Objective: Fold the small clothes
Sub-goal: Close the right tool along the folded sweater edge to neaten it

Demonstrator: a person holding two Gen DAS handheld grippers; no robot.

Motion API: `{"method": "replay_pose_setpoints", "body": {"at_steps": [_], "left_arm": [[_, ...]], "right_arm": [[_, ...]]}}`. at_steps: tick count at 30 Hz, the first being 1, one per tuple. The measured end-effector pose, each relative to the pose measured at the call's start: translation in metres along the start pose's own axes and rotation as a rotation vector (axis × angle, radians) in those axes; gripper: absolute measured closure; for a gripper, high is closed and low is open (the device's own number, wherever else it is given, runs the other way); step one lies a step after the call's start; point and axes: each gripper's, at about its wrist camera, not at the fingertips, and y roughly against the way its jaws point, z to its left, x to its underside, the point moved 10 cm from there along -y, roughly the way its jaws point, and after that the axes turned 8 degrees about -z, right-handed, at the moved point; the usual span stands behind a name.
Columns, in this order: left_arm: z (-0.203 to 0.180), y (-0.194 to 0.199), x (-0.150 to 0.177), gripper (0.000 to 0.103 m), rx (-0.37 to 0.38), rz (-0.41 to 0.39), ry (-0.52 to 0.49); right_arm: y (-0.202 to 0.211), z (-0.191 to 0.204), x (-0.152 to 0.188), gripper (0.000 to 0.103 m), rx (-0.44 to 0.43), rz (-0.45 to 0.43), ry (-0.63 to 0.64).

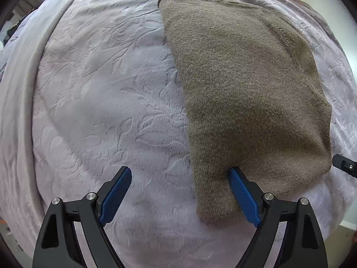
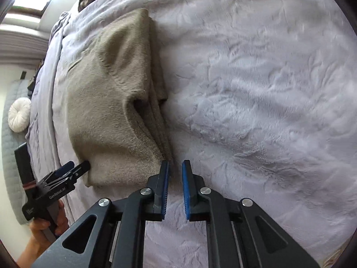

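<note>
Left wrist view: the olive knit garment [image 1: 247, 93] is lying folded on the pale embossed bedspread [image 1: 100, 89], and every place below is being given relative to it.
Garment shape: layers are stacking along one long side, where a loose pocket is gaping in the right wrist view.
Left tongs [image 1: 180, 192]: released wide, straddling the garment's near left edge, one pad [image 1: 242, 195] resting on the knit.
Right tongs [image 2: 175, 189]: nearly clenched on nothing, hovering just beside the garment's layered edge.
Doing it well: I judge the gaping pocket is needing flattening first; both tongs should be taking every layer together, then carrying the end over evenly.
Risk: gripping only the top layer is likely leaving the fold skewed.
</note>
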Motion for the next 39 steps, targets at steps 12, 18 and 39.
{"method": "replay_pose_setpoints", "body": {"at_steps": [12,18,39], "left_arm": [[0.001,0.044,0.009,0.013,-0.052,0.000,-0.019],[0.000,0.054,0.010,0.013,-0.065,0.004,-0.027],[-0.006,0.043,-0.004,0.000,-0.075,0.012,-0.029]], "right_arm": [[0.005,0.022,0.000,0.088,-0.015,0.020,0.030],[-0.001,0.023,0.005,0.088,-0.016,0.040,0.016],[-0.009,0.025,-0.030,0.064,-0.025,0.012,0.009]]}}
